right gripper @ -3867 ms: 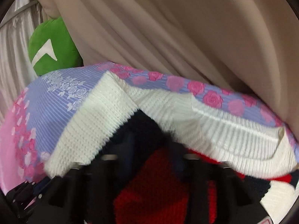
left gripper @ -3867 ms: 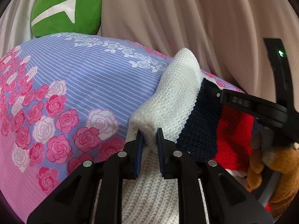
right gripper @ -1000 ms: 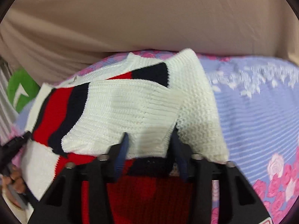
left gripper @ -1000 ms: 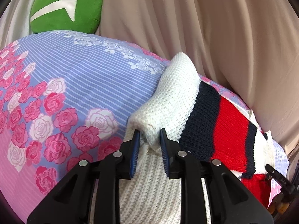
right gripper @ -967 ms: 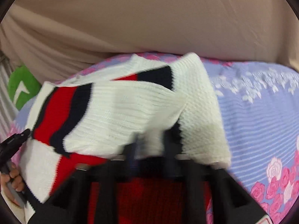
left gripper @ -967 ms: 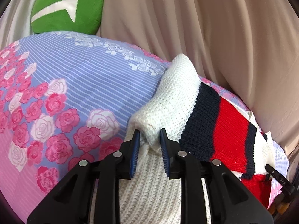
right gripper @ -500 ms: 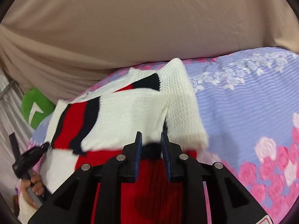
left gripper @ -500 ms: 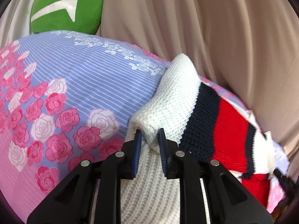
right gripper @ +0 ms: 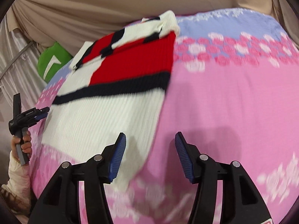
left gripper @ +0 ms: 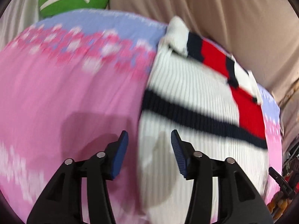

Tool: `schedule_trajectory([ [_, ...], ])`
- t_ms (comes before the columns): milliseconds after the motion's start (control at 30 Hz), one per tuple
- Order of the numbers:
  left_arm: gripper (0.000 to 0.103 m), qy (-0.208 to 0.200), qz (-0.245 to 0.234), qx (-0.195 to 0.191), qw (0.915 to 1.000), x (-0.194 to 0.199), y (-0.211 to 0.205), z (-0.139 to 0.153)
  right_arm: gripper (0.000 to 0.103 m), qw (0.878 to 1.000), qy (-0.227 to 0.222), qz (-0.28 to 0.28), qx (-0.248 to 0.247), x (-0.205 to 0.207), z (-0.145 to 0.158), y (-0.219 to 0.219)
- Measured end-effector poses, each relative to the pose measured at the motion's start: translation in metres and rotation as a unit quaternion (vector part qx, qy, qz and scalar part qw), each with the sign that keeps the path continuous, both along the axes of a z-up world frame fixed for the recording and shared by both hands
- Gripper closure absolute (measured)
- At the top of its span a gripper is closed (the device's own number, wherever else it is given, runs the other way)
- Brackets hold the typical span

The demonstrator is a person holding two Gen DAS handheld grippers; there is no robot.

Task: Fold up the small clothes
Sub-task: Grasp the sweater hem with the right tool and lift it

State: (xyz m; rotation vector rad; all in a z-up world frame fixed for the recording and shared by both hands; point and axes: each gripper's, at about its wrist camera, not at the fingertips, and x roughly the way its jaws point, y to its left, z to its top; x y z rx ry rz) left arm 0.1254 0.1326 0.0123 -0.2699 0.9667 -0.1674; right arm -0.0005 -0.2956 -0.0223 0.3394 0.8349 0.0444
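Sweater [right gripper: 112, 100] lay flat ahead of your tongs, sleeves folded in; left tongs [left gripper: 149, 153] and right tongs [right gripper: 149, 155] gaped, released. Body fold probably remained.

Sweater [right gripper: 104, 115] ribbed matt knit; bedsheet [right gripper: 224, 102] smooth printed cloth; left gripper [left gripper: 149, 153] matt black plastic, ridged blue pads [left gripper: 119, 156], shiny metal pins.

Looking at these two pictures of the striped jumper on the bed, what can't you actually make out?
- Jumper near hem: cut off behind the left tongs, left view.
- Bedspread flower pattern: motion-blurred, both views.
- Jumper's far sleeve folds: too blurred in the right view, beyond the right tongs.
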Motion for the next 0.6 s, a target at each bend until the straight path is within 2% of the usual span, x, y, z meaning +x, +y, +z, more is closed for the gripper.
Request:
schedule_trajectory([
  [133,0.057,0.001,-0.01,0.002,0.9999,-0.041,0.002,-0.006,0.045,1.0,-0.002,0.004,0.016,-0.021,-0.009,0.013],
  [200,0.057,0.005,-0.028,-0.01,0.9996,-0.05,-0.005,-0.007,0.044,0.999,-0.007,0.011,0.031,-0.022,-0.01,0.018],
  [300,0.058,0.004,-0.046,-0.006,0.9989,-0.055,-0.019,-0.009,0.041,0.999,-0.016,0.014,0.034,-0.016,-0.01,0.026],
  [333,0.067,0.003,-0.049,-0.006,0.9988,-0.053,-0.023,-0.009,0.041,0.999,-0.02,0.012,0.035,-0.013,-0.01,0.028],
  [367,0.086,0.008,-0.053,-0.008,0.9985,-0.049,-0.028,-0.009,0.042,0.999,-0.025,0.01,0.035,-0.009,-0.01,0.03],
  [400,0.091,0.014,-0.054,-0.016,0.9983,-0.046,-0.031,-0.01,0.045,0.999,-0.029,0.008,0.034,-0.006,-0.009,0.031],
  [433,0.094,0.016,-0.049,-0.019,0.9985,-0.045,-0.03,-0.01,0.065,0.999,-0.03,0.009,0.032,-0.003,-0.009,0.033],
  [467,0.096,0.013,-0.046,-0.02,0.9986,-0.045,-0.03,-0.007,0.091,0.999,-0.028,0.008,0.028,0.0,-0.009,0.035],
  [533,0.097,0.002,-0.044,-0.026,0.9987,-0.052,-0.029,0.002,0.097,0.998,-0.042,0.003,0.042,-0.002,-0.004,0.036],
  [600,0.097,-0.02,-0.046,-0.026,0.9984,-0.068,-0.026,0.021,0.098,0.998,-0.066,0.0,0.015,-0.016,0.01,0.042],
])
